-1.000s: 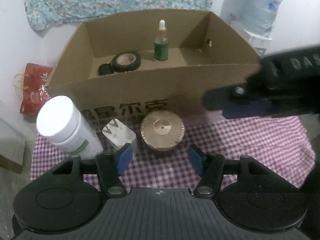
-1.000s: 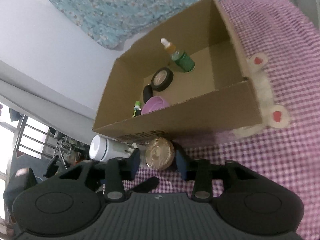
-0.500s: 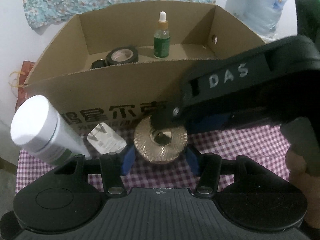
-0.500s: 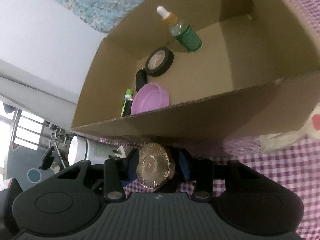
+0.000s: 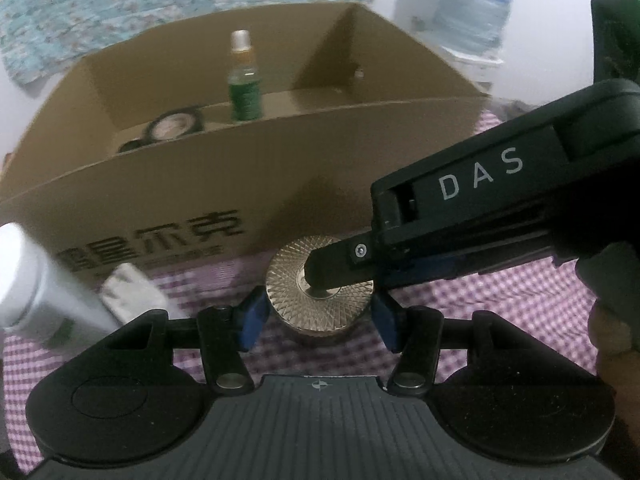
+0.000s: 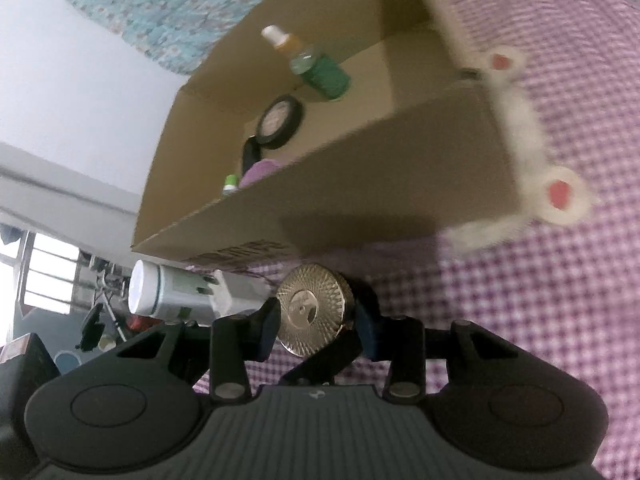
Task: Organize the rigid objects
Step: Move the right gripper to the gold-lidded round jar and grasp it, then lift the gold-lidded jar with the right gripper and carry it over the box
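One gold jar [image 5: 320,300]: round, metallic, lid cut with a fine radial diamond pattern, sits on the checked purple-and-white cloth [image 5: 500,300] just in front of the cardboard box [image 5: 280,184]. Left tool [image 5: 318,316] straddles it, blue pads against both sides of the jar; its jaws have just been closing, jar between them, looks gripped. Right tool [image 6: 318,322] comes in from the side, also clamped on the same jar, one black finger [image 5: 340,266] lying across the lid top. So two tools, one jar. Box is plain brown corrugated, open top, dark printed characters on the front wall. Inside, counted: one green glass dropper bottle [image 6: 320,70] with white tip, upright; one black tape roll [image 6: 280,122] lying flat; one small black oval item [image 6: 250,154]; one purple round lid or dish [image 6: 260,170], partly hidden; one small green-capped thing [image 6: 231,182]. Outside, left of the jar: one white plastic cylinder bottle [image 6: 172,292], smooth, and one white plug adapter [image 5: 128,292], blurred. Fluffy white item with two red spots [image 6: 520,136] hugs the box's right corner.
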`<state>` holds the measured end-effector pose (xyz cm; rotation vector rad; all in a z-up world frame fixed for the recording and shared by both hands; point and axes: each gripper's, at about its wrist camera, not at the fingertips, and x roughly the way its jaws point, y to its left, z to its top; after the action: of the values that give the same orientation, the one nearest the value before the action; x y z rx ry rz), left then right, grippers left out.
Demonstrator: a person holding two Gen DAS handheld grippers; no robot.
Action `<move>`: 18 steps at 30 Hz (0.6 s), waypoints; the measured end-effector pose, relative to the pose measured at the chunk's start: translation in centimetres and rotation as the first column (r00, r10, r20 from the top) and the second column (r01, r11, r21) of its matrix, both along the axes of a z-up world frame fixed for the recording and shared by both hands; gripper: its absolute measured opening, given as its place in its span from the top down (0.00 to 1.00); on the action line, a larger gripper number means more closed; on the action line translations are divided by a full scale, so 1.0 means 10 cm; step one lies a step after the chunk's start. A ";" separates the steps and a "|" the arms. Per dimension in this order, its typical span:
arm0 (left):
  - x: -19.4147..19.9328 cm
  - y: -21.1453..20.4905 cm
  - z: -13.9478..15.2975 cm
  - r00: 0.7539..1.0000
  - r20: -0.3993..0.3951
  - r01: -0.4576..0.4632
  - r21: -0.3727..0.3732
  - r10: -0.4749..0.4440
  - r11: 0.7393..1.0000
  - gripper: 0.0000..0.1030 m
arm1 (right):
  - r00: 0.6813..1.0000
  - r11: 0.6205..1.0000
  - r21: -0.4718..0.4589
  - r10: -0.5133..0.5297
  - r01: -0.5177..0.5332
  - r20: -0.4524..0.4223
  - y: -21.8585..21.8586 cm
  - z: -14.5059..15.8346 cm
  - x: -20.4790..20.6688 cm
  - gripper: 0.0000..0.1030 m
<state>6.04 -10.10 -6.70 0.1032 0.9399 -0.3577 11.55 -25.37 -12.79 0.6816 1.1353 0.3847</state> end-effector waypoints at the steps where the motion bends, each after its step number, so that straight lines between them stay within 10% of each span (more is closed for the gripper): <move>1: -0.02 -0.04 0.00 1.000 0.001 0.015 -0.001 -0.015 1.000 0.46 | 1.000 1.000 0.002 -0.014 0.014 -0.005 -0.05 0.00 -0.04 0.57; 18: 0.00 -0.27 -0.01 0.999 -0.010 0.045 0.033 -0.044 0.998 0.44 | 0.996 0.996 0.032 -0.083 0.084 -0.028 -0.29 -0.10 -0.08 0.57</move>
<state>6.07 -12.82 -6.77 0.1526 0.9543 -0.3844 10.77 -28.26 -13.83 0.7626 1.1241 0.3249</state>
